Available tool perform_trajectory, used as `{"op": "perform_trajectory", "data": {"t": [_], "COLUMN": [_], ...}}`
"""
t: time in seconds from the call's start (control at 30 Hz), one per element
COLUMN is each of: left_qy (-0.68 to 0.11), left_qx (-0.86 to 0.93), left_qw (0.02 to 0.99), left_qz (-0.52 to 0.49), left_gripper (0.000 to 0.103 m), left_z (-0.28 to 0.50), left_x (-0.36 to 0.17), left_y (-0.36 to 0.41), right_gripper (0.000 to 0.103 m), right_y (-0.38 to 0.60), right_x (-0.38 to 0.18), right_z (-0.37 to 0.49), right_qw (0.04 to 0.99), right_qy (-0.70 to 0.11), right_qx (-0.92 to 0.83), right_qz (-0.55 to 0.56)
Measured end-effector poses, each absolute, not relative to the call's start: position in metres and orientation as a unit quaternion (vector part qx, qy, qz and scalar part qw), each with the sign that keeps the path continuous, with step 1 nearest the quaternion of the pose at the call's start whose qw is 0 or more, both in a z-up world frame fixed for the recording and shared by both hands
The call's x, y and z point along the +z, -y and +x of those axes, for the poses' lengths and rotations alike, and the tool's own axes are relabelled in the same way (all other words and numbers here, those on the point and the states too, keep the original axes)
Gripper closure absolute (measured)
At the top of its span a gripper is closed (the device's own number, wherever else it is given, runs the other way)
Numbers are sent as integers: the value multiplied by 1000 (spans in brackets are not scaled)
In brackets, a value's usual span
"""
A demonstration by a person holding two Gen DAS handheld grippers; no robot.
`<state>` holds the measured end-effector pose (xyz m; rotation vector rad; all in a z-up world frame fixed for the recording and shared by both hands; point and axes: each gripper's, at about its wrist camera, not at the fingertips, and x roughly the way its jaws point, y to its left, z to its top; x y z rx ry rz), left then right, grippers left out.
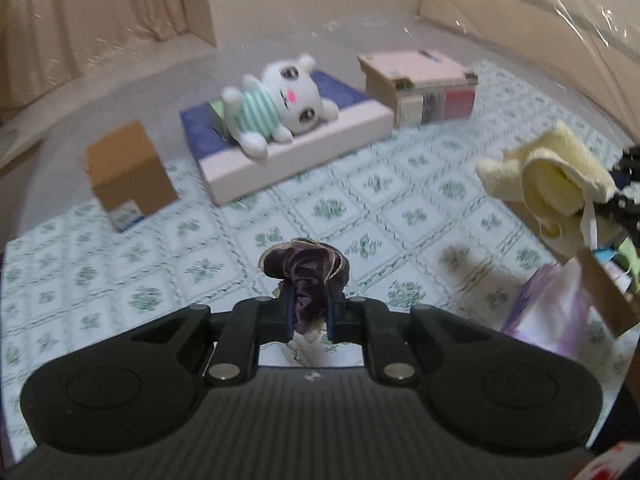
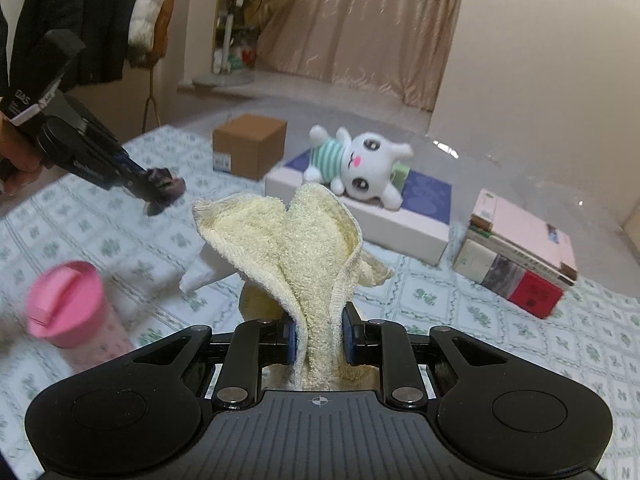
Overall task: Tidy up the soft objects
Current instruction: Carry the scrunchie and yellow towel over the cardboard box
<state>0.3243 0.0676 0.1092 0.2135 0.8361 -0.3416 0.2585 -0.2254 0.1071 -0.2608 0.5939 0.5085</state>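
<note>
Largest, a pale yellow terry towel (image 2: 296,240): light, limp, draping off the pinch, best bunched at a fold; clamped between right gripper (image 2: 318,340) pads, held above the floral tablecloth (image 1: 200,248). Smaller, a dark purple velvet scrunchie (image 1: 308,268): soft, springy, easily squeezed anywhere; pinched in left gripper (image 1: 310,312), at ten o'clock of the towel. Both grippers raised, tilted downward toward the plush bunny (image 1: 276,100) at twelve o'clock.

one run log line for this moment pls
left tool: shut on purple scrunchie | right tool: shut on yellow towel | both lifted off table | plush bunny: on flat box
</note>
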Motion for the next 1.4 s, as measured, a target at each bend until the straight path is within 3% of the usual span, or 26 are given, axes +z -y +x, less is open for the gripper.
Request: {"op": "perform_trajectory", "data": {"t": [0.5,0.97,1.4], "left_qy": [-350,-310,-333], "left_qx": [-121,-163,-227], "left_qw": [929,936,914], "left_qz": [30,-25,-39], "left_gripper": [91,91,91], "left_z": [204,122,99], "left_x": [172,149,114], "left_y": [-39,23,109], "right_gripper": [81,81,81], "right_y": [277,339,394], "right_x": [145,111,96], "right_z": [152,70,23], "right_qw": [933,950,948], "right_qy": [-283,-281,-295], "right_qx": [212,123,58], "right_qz": [-62,64,99]}}
